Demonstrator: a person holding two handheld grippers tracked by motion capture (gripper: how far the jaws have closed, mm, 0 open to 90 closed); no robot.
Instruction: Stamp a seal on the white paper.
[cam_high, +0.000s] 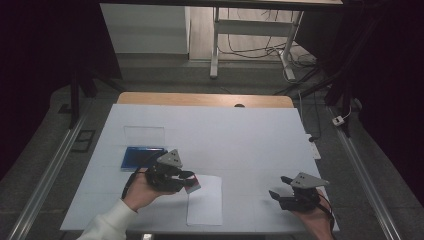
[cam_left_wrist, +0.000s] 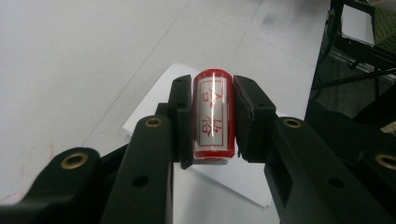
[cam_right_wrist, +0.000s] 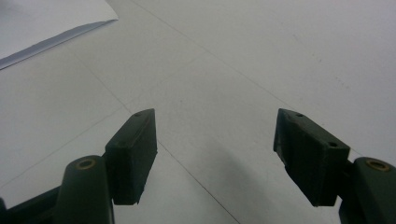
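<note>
- White table (cam_high: 250, 140), dim room behind — blue ink pad (cam_high: 142, 157) sits back left.
- Left gripper (cam_left_wrist: 212, 116) fingers pinch the red stamp (cam_left_wrist: 213, 114) just over the paper sheet (cam_high: 206, 202).
- Right gripper (cam_right_wrist: 215, 154) idles, fingers spread.
- Next, I'd guess: press it down squarely on the sheet.

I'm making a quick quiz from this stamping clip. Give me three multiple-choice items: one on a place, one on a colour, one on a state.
1. Where is the blue ink pad?
A. right of the paper
B. left of the paper, far side
C. off the table

2. What colour are the stamp's characters?
A. red
B. green
C. black

3. How is the right tool?
A. shut on the paper
B. shut on the stamp
C. open, holding nothing

Answers: B, it lies up-left of the paper sheet; A, red strokes on a white face; C, jaws stand apart over bare table.
</note>
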